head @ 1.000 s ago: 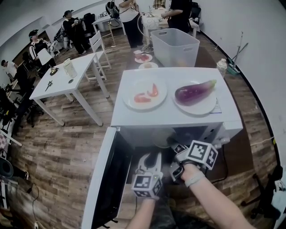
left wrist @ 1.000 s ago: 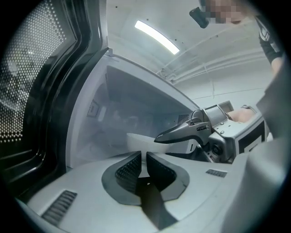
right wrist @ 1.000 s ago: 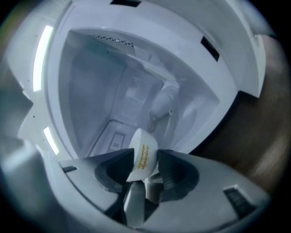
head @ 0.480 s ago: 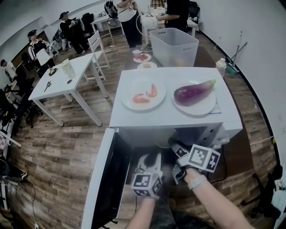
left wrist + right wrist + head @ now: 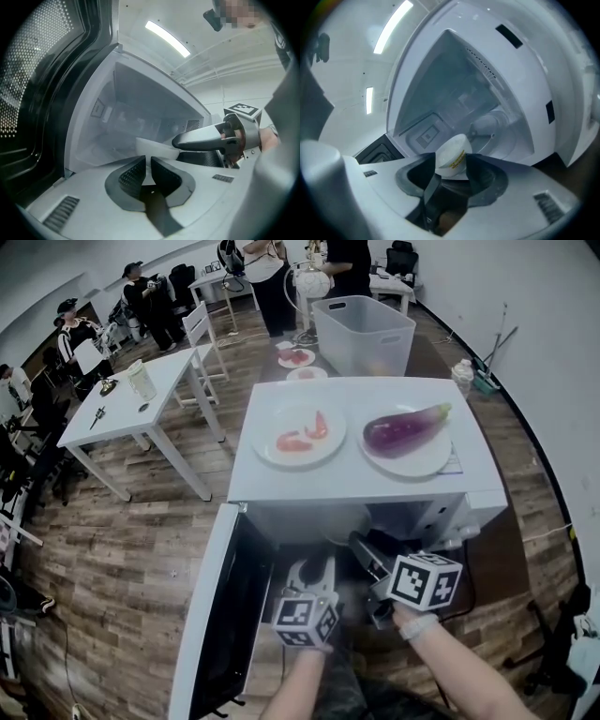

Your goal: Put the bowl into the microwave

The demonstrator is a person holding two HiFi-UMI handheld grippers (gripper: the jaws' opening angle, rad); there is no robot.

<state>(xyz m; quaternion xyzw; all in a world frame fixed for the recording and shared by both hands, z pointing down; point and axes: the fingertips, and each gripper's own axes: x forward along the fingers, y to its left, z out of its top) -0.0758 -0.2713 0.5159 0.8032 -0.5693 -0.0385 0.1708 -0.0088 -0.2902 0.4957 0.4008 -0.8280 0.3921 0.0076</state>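
Wood-floored workroom, white tables and seated people at far left, a grey tub [image 5: 364, 334] at the far middle; at the near centre stands a white microwave [image 5: 356, 482] with its door [image 5: 223, 615] swung open to the left. On its top, left to right: a plate [image 5: 265, 448] of red food pieces and a plate [image 5: 424, 465] bearing an eggplant [image 5: 405, 429]. Below, the left gripper [image 5: 317, 570] reaches into the mouth of the oven; its own view shows the jaws drawn close together with a white edge of the bowl [image 5: 157, 147] pinched between them. The bowl sits just inside the opening, low over the oven floor. To its right, the right gripper [image 5: 361, 547] has the bowl's opposite side between its jaws, which are opening and appear to have let go of the rim. Whether the bowl's base already rests on the floor cannot be told. The step in hand looks like the release. To do it well, the left grip should hold the bowl level while the right jaws clear the rim, then draw straight back toward the near side so no pad catches the edge. The bowl is best set flat on the round glass tray [image 5: 506, 136], near its middle, before the left jaws part. Both grippers must be outside before the door swings.
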